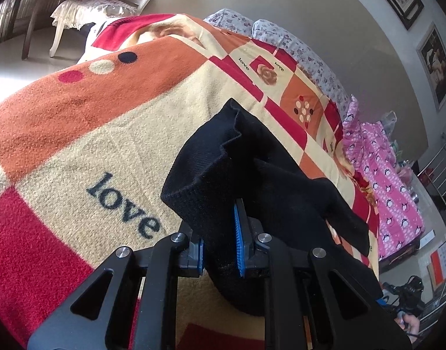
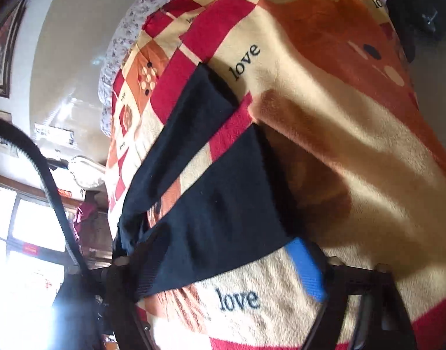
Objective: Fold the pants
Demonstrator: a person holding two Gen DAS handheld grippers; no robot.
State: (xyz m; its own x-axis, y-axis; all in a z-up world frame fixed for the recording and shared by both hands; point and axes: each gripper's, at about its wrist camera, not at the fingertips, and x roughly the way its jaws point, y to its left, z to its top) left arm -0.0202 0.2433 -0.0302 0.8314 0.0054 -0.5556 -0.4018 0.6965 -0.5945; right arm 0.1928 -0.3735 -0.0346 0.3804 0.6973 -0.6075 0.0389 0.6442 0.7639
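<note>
A big fleece blanket [image 1: 62, 134], checked red, orange and cream with "love" printed on it, covered the bed and filled both views. The black pants [image 2: 220, 204] lay on it, two legs spread apart in the right wrist view with a strip of blanket showing between them. In the left wrist view a bunched end of the same pants [image 1: 223, 169] stood up off the blanket.

Left gripper [image 1: 221, 250]: jaws nearly closed, blue pads pinching a ribbed fold of the black fabric. Right gripper [image 2: 223, 265]: jaws partway open with dark fabric lying across them; one blue pad [image 2: 306, 268] showed clear of the cloth, the other was hidden, so no firm grip could be told.

Step judged: early, taking hold of an end of the pants before the first fold; legs not yet laid together. Next move likely calls for the right gripper to close on an edge, then both to bring one leg over the other.

Around: flowered pillows [image 1: 298, 46] and a pink penguin-print quilt [image 1: 398, 192] at the far side of the bed, a chair [image 1: 85, 8] beyond it, framed pictures [image 1: 435, 64] on the wall. Blanket ridges beside the pants could snag the cloth.
</note>
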